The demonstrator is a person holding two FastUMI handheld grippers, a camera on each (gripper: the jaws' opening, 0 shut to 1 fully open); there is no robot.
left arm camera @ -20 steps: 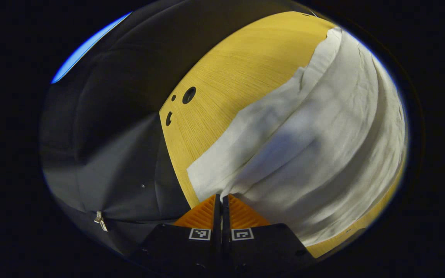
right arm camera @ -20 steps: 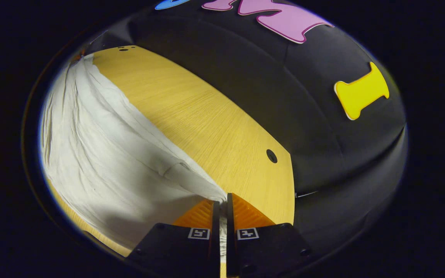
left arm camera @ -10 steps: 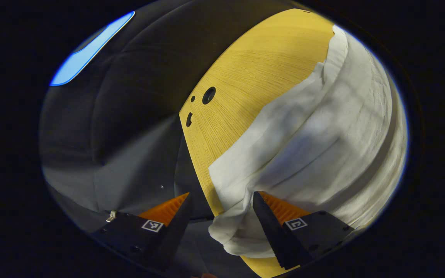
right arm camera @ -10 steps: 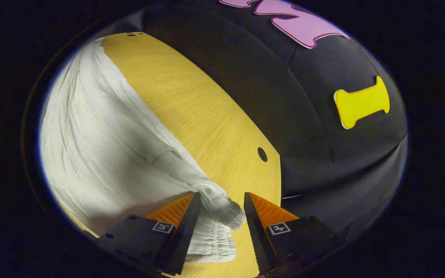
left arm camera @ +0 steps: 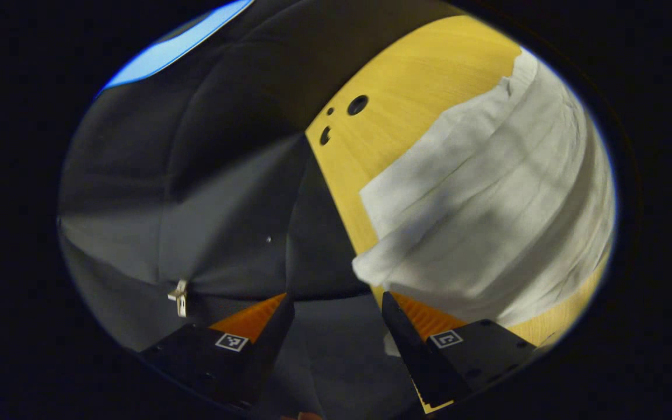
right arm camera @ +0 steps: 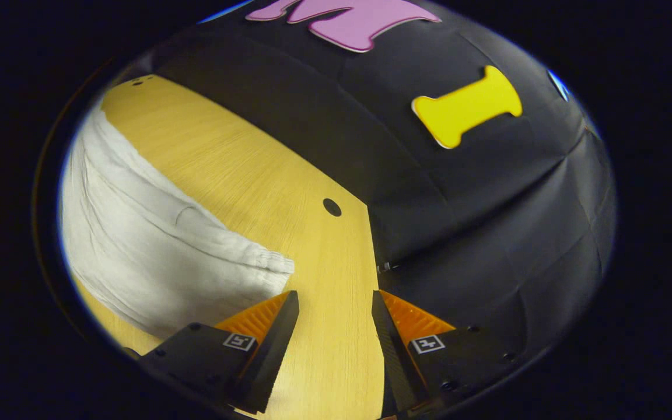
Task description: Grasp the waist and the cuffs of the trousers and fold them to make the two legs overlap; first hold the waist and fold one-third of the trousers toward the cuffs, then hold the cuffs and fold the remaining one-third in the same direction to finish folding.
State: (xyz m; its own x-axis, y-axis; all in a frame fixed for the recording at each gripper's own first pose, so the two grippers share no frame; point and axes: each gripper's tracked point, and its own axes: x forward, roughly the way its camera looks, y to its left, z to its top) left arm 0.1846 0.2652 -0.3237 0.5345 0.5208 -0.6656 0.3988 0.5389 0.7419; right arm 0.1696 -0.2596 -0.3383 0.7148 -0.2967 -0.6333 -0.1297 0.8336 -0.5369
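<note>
The white trousers [left arm camera: 487, 216] lie on the yellow bench [right arm camera: 266, 192], doubled over with one layer atop another. Both the left gripper [left arm camera: 336, 326] and right gripper [right arm camera: 333, 326] hold nothing, fingers wide. At least one fold looks laid; further folds may remain.

Trousers [left arm camera: 487, 216] cut off at edge
</note>
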